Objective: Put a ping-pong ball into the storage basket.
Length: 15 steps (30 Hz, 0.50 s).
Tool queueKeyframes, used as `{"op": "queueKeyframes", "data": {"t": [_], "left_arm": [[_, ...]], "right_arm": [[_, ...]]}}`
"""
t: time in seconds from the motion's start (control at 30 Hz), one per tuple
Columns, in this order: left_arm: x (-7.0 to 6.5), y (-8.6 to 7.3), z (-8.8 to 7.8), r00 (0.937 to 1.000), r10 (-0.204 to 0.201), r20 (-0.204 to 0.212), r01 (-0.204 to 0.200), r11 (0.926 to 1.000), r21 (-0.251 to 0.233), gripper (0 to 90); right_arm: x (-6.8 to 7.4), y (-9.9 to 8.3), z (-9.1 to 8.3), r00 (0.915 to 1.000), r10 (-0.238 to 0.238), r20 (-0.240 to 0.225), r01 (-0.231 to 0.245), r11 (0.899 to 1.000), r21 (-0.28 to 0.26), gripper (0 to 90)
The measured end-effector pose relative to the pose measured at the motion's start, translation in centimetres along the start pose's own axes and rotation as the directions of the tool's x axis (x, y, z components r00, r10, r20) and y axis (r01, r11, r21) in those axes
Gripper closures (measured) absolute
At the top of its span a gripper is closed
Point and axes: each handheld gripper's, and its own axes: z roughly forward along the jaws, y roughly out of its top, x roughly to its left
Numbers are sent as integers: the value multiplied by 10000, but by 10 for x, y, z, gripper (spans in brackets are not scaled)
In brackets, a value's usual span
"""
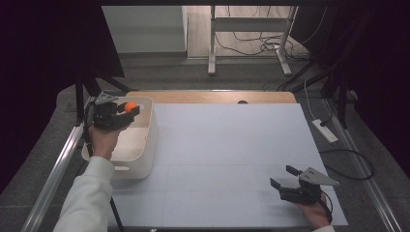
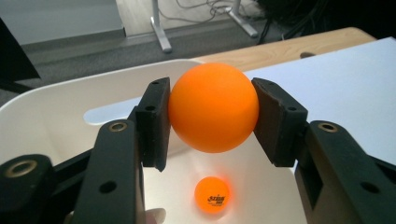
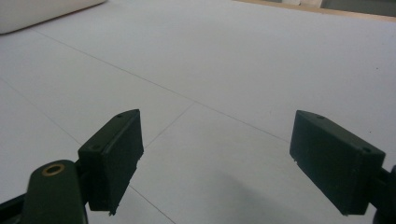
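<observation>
Gripping an orange ball (image 2: 213,107) squarely between its two black pads, the left gripper (image 2: 212,116) hangs over the white bin (image 1: 145,145) at the left of the high view — the ball sits at mid-height of the pads, touched on both sides, and shows there as an orange spot (image 1: 130,107) at the gripper's tip (image 1: 126,110) above the bin's far end. In the left gripper view a second orange ball (image 2: 212,195), printed with a small logo, lies on the bin floor directly below the held one, well apart from the pads. The right gripper (image 1: 285,176) rests at the lower right of the high view on the white table sheet (image 1: 232,145) — jaws spread wide, nothing between them, bare sheet (image 3: 210,70) ahead.
</observation>
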Motion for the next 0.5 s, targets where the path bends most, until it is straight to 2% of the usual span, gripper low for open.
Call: {"op": "queueKeyframes", "data": {"t": [0.03, 0.27, 0.5], "left_arm": [[1, -1, 4, 9999, -94, -54, 96, 9997, 216, 502], [4, -2, 12, 9997, -169, -192, 183, 9972, 719, 502], [5, -6, 21, 9999, -156, -18, 156, 9905, 1366, 501]], "right_arm": [[0, 0, 0, 10000, -2, 2, 2, 10000, 6, 172], [0, 0, 0, 10000, 8, -1, -8, 10000, 8, 173], [0, 0, 0, 10000, 4, -12, -4, 10000, 10, 173]]}}
